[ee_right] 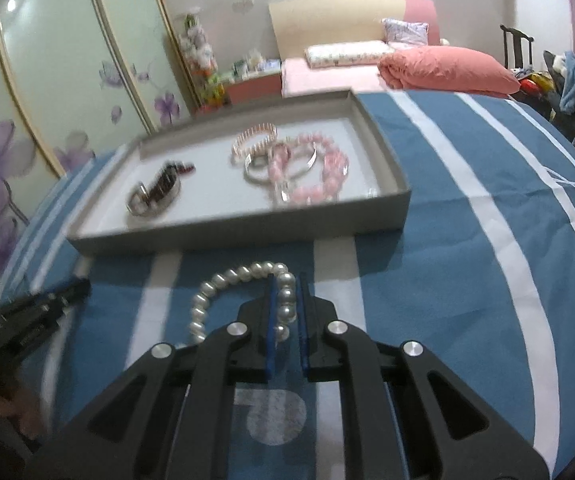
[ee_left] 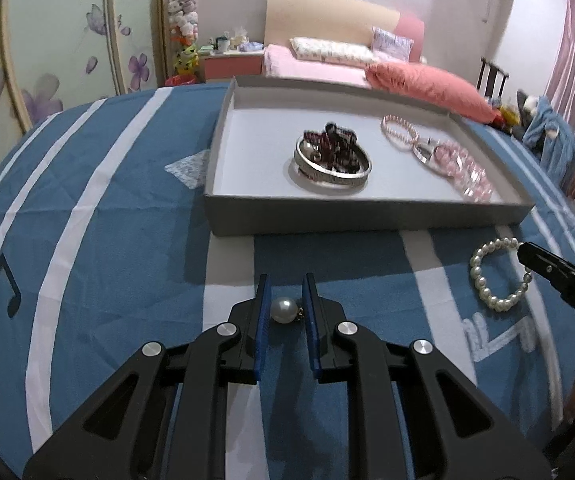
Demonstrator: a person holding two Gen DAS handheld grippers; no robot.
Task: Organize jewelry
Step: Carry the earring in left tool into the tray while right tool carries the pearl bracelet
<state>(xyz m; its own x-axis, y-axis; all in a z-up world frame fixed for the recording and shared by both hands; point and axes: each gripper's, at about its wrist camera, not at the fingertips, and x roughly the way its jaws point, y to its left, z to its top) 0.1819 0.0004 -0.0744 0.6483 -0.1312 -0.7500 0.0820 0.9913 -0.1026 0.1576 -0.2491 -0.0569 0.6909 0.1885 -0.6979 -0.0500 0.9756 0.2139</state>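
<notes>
A single white pearl with a small gold fitting (ee_left: 283, 310) sits between the blue pads of my left gripper (ee_left: 286, 285), which is shut on it just above the blue cloth. My right gripper (ee_right: 287, 285) is shut on one side of a white pearl bracelet (ee_right: 215, 292). The rest of the loop trails left over the cloth. In the left wrist view the same bracelet (ee_left: 487, 276) shows at the right, with the right gripper's fingers (ee_left: 543, 264) on it. The grey tray (ee_left: 367, 216) (ee_right: 247, 234) lies just beyond both grippers.
The tray holds a silver bangle with dark red beads (ee_left: 331, 156) (ee_right: 155, 194), pink bead bracelets (ee_left: 467, 172) (ee_right: 319, 176) and another silver bangle (ee_right: 259, 168). A blue cloth with white stripes (ee_left: 107, 240) covers the surface. A pink bed (ee_left: 427, 80) and flowered wardrobe doors (ee_right: 67, 80) stand behind.
</notes>
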